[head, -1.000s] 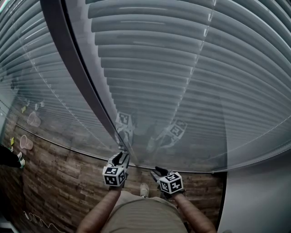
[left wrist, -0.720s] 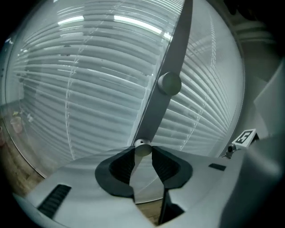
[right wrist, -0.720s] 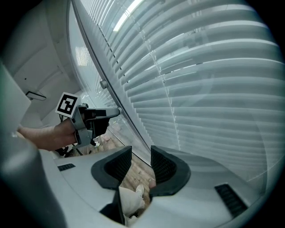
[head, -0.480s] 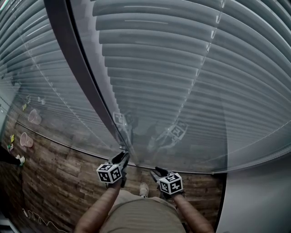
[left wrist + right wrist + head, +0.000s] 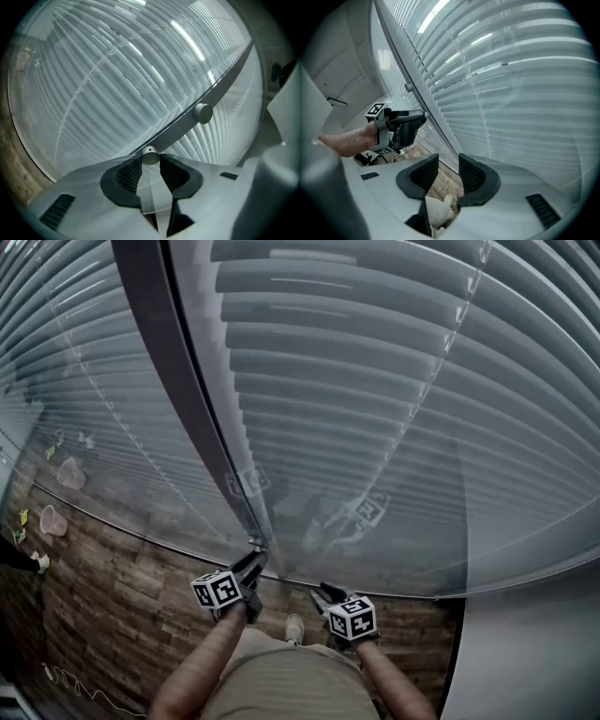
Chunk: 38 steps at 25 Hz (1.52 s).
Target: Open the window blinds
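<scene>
I hold left gripper (image 5: 252, 565), jaws just closing, now clamped on tilt wand (image 5: 150, 156), to twist blinds (image 5: 375, 381) open; right gripper (image 5: 324, 592) jaws parted, empty, spare.

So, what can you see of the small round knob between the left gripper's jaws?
The knob is a short cylinder, dull silver like metal, with a small dark hole in its end face. It stands out from the grey frame bar that runs between the blinds. The left gripper, whose jaws have just been closing, pinches it from both sides at the pad tips.
</scene>
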Each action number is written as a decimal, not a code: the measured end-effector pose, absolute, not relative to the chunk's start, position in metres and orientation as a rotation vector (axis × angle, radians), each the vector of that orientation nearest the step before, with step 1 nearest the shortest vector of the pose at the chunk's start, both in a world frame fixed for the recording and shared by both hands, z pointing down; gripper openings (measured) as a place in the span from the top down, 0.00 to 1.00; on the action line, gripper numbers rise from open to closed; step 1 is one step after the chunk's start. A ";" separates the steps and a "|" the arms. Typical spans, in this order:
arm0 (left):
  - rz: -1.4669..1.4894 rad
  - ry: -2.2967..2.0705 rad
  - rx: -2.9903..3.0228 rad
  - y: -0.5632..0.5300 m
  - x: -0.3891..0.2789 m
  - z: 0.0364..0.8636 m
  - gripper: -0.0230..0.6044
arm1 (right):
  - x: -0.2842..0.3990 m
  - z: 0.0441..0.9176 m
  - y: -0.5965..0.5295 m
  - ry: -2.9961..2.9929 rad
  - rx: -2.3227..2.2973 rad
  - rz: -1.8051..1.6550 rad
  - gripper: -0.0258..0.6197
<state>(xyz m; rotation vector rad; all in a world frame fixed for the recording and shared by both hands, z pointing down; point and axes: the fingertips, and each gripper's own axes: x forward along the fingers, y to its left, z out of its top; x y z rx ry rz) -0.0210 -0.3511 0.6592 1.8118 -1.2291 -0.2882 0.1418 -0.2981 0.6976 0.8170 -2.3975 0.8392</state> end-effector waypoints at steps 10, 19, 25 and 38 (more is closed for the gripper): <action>-0.473 -1.099 1.706 -0.353 -0.021 0.658 0.75 | 0.137 0.701 -0.300 -2.393 0.808 0.842 0.74; -0.602 -1.005 1.615 -0.354 -0.022 0.659 0.75 | 0.132 0.701 -0.300 -2.393 0.790 0.838 0.74; -0.744 -0.881 1.502 -0.356 -0.020 0.657 0.75 | 0.133 0.703 -0.299 -2.390 0.789 0.839 0.74; -0.078 -1.358 1.944 -0.346 -0.021 0.661 0.68 | 0.146 0.708 -0.294 -2.374 0.808 0.852 0.74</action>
